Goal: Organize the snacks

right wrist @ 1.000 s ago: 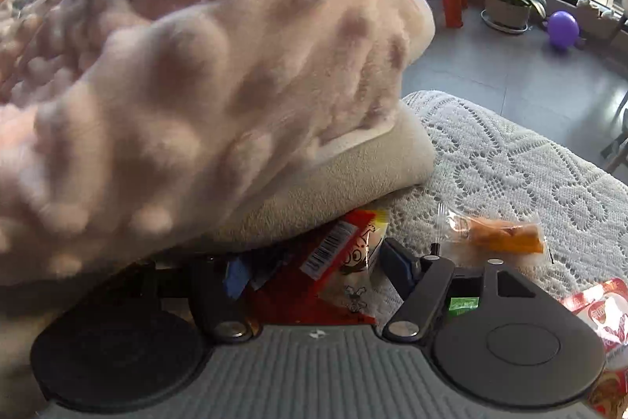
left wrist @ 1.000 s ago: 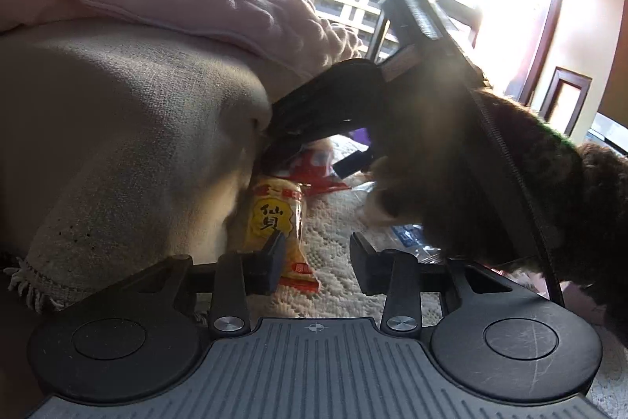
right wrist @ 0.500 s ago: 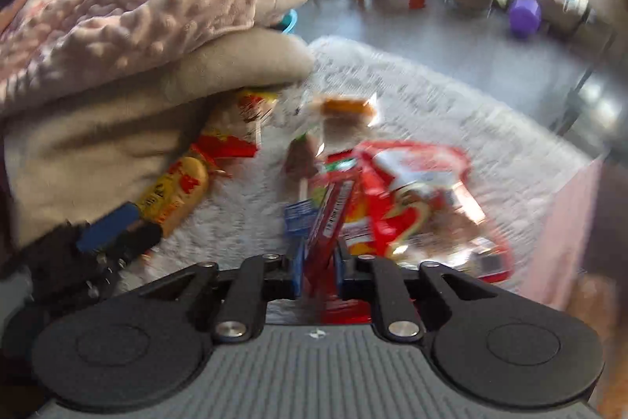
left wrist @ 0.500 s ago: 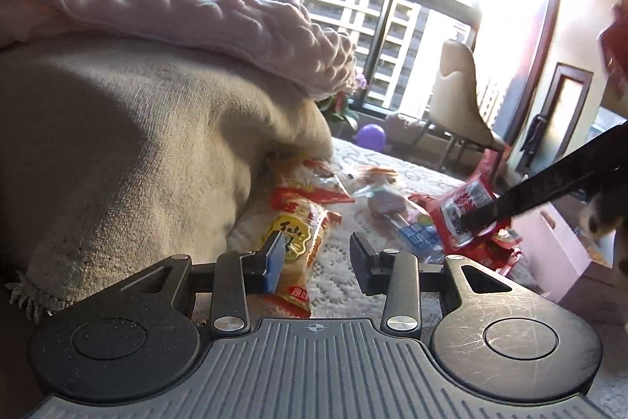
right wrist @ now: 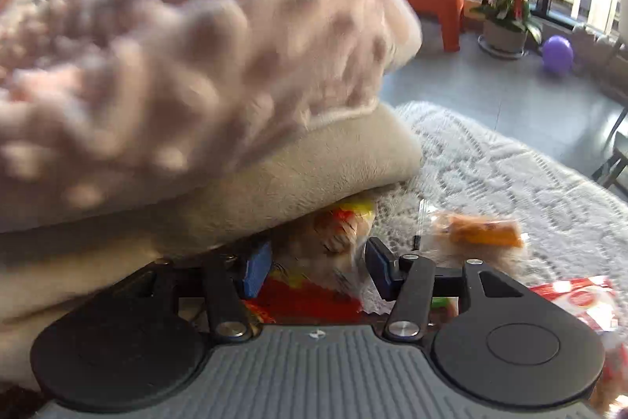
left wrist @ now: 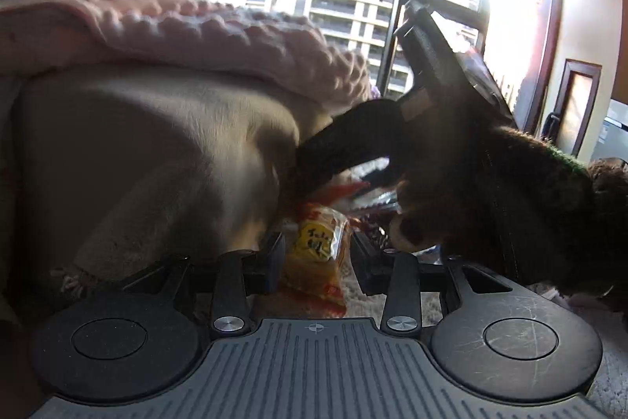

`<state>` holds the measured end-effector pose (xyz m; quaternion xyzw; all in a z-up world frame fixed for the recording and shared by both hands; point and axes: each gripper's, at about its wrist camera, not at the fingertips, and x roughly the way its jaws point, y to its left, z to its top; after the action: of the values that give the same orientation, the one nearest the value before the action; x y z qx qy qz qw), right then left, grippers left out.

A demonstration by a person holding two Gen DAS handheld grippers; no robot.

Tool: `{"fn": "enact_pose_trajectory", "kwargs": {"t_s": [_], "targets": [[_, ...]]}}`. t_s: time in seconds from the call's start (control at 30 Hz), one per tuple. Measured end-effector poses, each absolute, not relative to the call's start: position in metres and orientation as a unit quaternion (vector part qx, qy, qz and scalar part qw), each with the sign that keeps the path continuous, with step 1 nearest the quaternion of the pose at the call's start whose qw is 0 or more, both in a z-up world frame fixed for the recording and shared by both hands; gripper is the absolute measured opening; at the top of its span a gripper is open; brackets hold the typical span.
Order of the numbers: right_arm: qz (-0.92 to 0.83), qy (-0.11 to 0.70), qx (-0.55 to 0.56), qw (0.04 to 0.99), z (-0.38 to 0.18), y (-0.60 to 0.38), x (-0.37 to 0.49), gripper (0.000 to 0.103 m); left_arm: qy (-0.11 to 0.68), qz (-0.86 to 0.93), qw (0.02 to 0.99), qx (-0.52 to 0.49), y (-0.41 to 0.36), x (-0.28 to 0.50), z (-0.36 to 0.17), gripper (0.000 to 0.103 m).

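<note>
While its jaws part again, right claw [right wrist: 318, 268] astride a red-and-yellow snack packet [right wrist: 329, 258], pads apparently clear.

Under my fingers spreads a white lace cover [right wrist: 510, 175]. A beige blanket [right wrist: 314, 167] lies folded on it, its edge overlapping a yellow-and-red snack packet [right wrist: 337, 230]. Beside that lie an orange snack in clear wrap [right wrist: 481, 230] and a red-and-white packet [right wrist: 585, 301].

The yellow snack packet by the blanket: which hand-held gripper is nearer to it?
Left. The left hand-held gripper has the yellow snack packet between its open jaws; the right hand-held gripper reaches beyond it, toward the packets under the beige blanket.
</note>
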<state>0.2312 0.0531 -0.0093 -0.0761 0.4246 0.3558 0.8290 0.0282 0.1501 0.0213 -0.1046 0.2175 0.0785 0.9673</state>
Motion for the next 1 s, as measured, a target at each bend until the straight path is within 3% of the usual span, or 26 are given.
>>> {"fn": "enact_pose_trajectory", "kwargs": {"t_s": [0.07,0.17,0.23,0.3,0.57,0.7,1.0], "targets": [[0.36,0.424,-0.079,0.827,-0.01,0.053,0.231,0.054,0.222,0.073,0.967,-0.105,0.15,0.029,0.02,0.042],[0.364,0.443,-0.099,0.813,-0.001,0.037,0.223,0.04,0.225,0.068,0.967,-0.102,0.151,0.033,0.021,0.042],[0.35,0.467,-0.109,0.805,0.003,0.017,0.214,0.008,0.234,0.055,0.965,-0.102,0.15,0.038,0.023,0.042],[0.337,0.483,-0.115,0.8,0.005,-0.009,0.204,0.002,0.238,0.043,0.966,-0.091,0.146,0.041,0.03,0.042],[0.333,0.443,-0.1,0.826,0.031,-0.106,0.148,0.007,0.295,0.081,0.952,0.023,0.13,0.082,0.041,0.04],[0.329,0.417,-0.078,0.844,0.038,-0.134,0.136,0.036,0.322,0.092,0.94,0.064,0.118,0.102,0.026,0.04],[0.299,0.371,-0.119,0.871,0.038,-0.165,0.117,0.039,0.33,0.091,0.935,0.09,0.118,0.12,0.017,0.041]]}}
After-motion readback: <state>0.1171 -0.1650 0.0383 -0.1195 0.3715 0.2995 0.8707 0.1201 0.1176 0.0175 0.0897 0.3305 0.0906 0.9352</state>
